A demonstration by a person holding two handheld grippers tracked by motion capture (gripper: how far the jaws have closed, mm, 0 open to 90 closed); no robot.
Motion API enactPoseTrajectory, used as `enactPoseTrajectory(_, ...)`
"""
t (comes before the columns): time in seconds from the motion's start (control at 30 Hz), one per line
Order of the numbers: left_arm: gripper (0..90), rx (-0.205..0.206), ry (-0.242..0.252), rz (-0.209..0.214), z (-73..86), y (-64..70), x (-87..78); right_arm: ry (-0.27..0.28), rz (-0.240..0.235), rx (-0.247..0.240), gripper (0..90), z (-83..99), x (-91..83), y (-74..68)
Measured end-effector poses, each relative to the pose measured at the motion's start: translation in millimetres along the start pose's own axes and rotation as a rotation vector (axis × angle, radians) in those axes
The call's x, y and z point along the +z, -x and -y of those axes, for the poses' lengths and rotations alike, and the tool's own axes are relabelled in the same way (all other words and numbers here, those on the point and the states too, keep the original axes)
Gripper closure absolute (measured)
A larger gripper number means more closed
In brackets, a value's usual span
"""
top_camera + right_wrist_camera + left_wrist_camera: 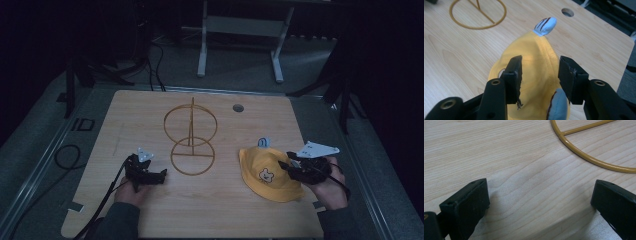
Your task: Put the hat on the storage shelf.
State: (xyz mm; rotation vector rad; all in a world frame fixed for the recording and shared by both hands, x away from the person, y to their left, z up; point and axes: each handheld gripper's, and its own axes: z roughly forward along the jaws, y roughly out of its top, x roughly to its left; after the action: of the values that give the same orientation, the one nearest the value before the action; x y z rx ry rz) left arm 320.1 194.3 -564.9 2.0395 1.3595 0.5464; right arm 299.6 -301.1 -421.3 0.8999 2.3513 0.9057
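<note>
Dim room beyond the bench, black stands and a pale frame on the grey floor behind it. Light wooden table (pixel 150 215), grain running across, a small round hole (pixel 238 108) near its far edge. Yellow hat (pixel 267 172) lies on the right half of the table, crown up, a small bear face printed on its front, one pale blue striped ear (pixel 264 142) sticking up at its far side; in the right gripper view a second blue ear (pixel 557 106) shows at the near edge, just under the jaws. Right gripper (pixel 290 167) held low at the hat's right side, grey plate on top, fingers of the person's hand wrapped round its body. Its jaws stand apart, one each side of the hat's yellow crown, fabric between them; cannot tell whether the pads touch the cloth. Wire hat stand (pixel 191 142) in gold metal stands mid-table: a flat ring base with a crossbar, an upright rod, and an upright ring on it. Left gripper (pixel 159 175) rests just left of the stand's base, pointing toward it, jaws wide apart over bare wood, nothing between them. Dark cable trails back from it toward the near edge.
</note>
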Motion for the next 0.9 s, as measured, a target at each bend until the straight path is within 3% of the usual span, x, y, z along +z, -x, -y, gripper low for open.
enactPoseTrajectory(0.57, 1.9, 0.000, -0.001, 0.001, 0.0, 0.0, -0.1, -0.214, -0.053, -0.007, 51.5, -24.8, 26.0, 17.2)
enactPoseTrajectory(0.9, 1.9, -0.002, 0.002, 0.000, 0.0, 0.1, 0.2, -0.408, -0.126, -0.003, 49.3, -41.6, 45.7, 28.1)
